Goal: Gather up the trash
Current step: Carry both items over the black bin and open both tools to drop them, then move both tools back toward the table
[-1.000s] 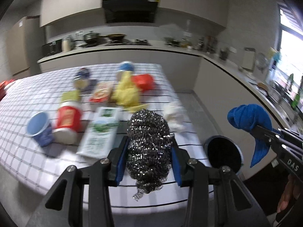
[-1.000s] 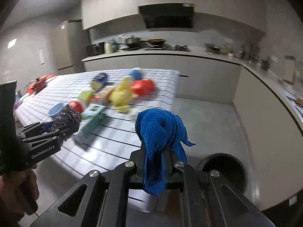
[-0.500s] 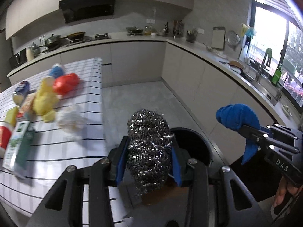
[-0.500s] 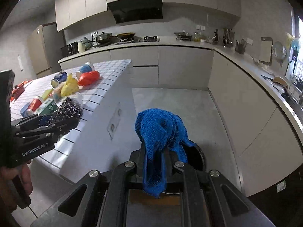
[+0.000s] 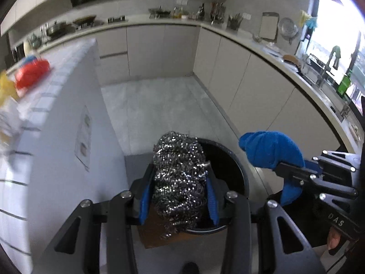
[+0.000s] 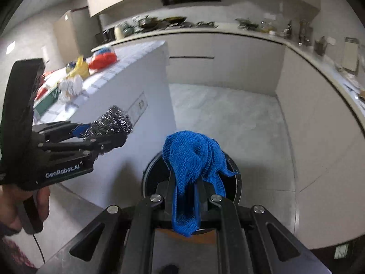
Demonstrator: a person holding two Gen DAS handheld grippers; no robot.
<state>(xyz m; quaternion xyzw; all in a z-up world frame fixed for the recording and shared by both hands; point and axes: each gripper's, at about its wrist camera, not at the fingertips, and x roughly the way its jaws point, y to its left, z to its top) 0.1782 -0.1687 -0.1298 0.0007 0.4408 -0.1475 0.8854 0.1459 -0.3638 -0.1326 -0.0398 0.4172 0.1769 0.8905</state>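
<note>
While both grippers tilt downward over the floor beside the island, each carries one item above a round black bin (image 5: pixel 237 159). On the left, the left gripper (image 5: pixel 179 196) has its blue-padded fingers (image 5: pixel 144 194) clamped on either flank of a steel wool scourer (image 5: pixel 180 175), which fills the gap between the pads and bulges up past the fingertips; a loose strand hangs below it. Seen from the right wrist, this gripper (image 6: pixel 107 137) reaches in from the left edge, held by a hand (image 6: pixel 13 205) around its grip, with the scourer (image 6: pixel 111 121) projecting from the tips, level with the white side wall of the tiled island (image 6: pixel 127 86). Remaining litter lies blurred on the island top: a crumpled white tissue (image 6: pixel 70 86), a yellow wrapper (image 6: pixel 78 68) and a red bag (image 6: pixel 102 58). Further right, the right gripper (image 6: pixel 184 189) has its fingers drawn nearly together on a blue cloth (image 6: pixel 191 159), whose bunched upper part rises above the tips while a tail droops between them. The bin's dark mouth (image 6: pixel 155 173) lies directly behind and beneath the cloth. From the left wrist, the right gripper (image 5: pixel 289 171) enters from the right edge, the cloth (image 5: pixel 269 150) just beside the bin's rim.
</note>
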